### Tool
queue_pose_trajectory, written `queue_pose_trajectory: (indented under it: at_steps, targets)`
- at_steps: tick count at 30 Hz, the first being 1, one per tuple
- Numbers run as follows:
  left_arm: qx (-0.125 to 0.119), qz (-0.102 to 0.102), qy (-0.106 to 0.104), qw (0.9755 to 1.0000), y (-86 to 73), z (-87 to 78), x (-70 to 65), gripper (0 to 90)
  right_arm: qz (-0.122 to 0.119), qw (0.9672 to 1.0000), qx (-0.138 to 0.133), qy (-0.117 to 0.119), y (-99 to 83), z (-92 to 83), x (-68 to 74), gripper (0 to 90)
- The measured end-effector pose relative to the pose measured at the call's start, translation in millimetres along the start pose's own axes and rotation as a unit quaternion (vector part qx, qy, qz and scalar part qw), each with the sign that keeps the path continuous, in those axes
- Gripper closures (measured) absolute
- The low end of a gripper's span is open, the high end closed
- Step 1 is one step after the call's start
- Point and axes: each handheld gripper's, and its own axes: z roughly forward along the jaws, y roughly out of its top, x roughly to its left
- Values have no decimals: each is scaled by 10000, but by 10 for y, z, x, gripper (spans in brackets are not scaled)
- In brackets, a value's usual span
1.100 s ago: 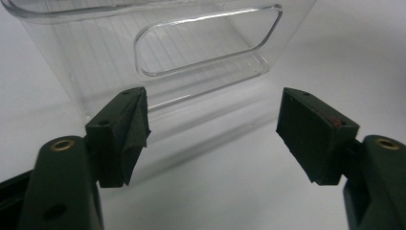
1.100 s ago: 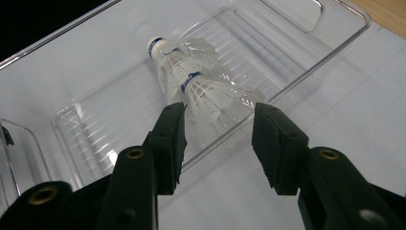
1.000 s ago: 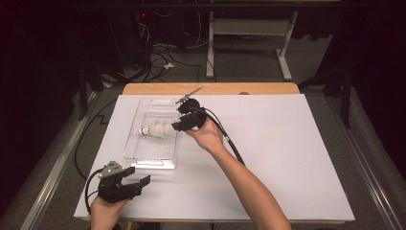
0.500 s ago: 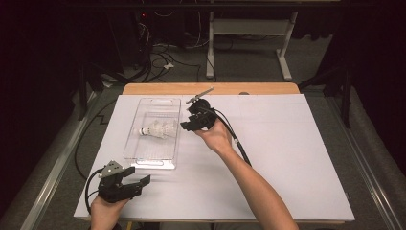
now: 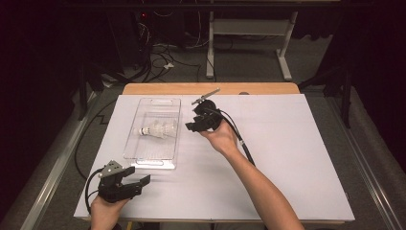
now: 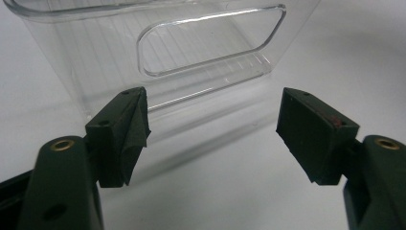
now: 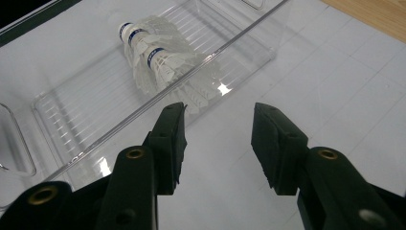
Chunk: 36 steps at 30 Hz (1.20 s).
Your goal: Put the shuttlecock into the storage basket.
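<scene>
A clear plastic tray lies on the white table cover, left of centre. Inside it, white shuttlecocks with blue-banded corks lie nested on their side. My right gripper hovers just right of the tray's right wall, open, with nothing between its fingers. The right gripper view looks past its own jaws at the shuttlecocks behind the tray wall. My left gripper rests near the front left of the table, open and empty, facing the tray's near end wall with its handle cut-out.
The white cover spans the table, with wide free room on its right half. A strip of wooden tabletop shows at the back edge. The right gripper's cable trails along the forearm. Cables and desk legs lie on the floor beyond.
The right gripper has moved to the right, from over the tray's right edge to the cover beside it, still open and empty. The left gripper has stayed in place.
</scene>
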Motion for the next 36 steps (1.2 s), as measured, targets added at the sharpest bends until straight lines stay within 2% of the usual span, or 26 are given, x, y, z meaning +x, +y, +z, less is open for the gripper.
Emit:
queue_pose_trajectory:
  at_steps: [7, 23, 36]
  targets:
    - [-6, -8, 2, 10000, 0, 2, 0, 275, 79, 10000, 27, -12, -56, -20, -34, 561]
    - [-2, -17, -4, 10000, 0, 2, 4, 275, 89, 9999, 42, -51, -160, -83, -108, 563]
    - [-14, -63, -8, 10000, -1, 4, 9, 275, 218, 9997, 30, -62, -252, -146, -178, 564]
